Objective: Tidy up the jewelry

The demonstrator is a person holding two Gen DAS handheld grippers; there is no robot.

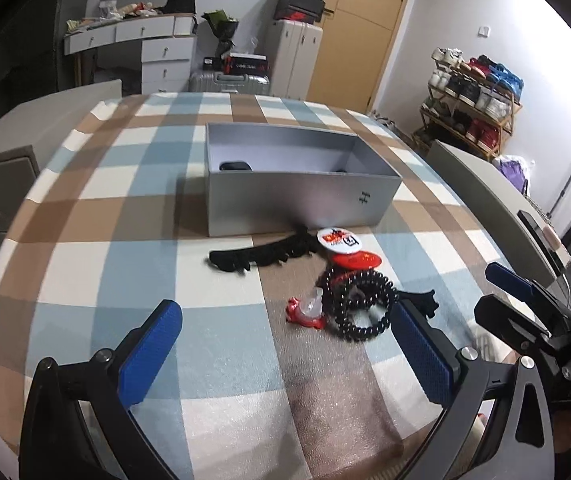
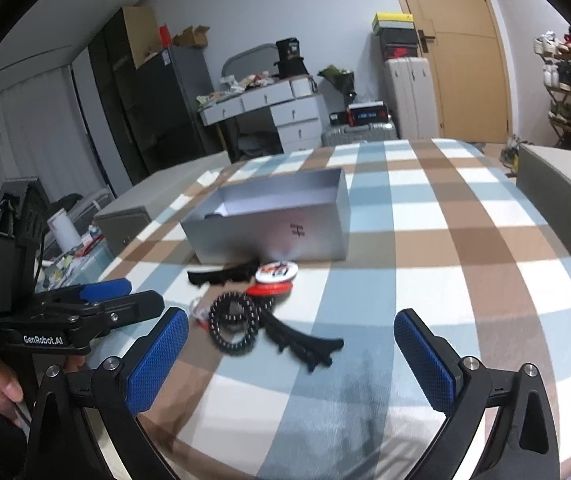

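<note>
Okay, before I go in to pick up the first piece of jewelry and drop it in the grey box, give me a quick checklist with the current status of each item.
1. Left gripper open and empty: ok.
2. Right gripper open and empty: ok.
3. Grey box lid off, opening reachable: ok; one dark item already sits inside.
4. Pieces separated for a clean single grasp: not ok. The black beaded bracelet overlaps the red piece and lies against the round badges.
5. Black hair clip lying free: cannot tell; its far end is next to the badges.
6. Checked cloth flat around the pile: ok.
</note>
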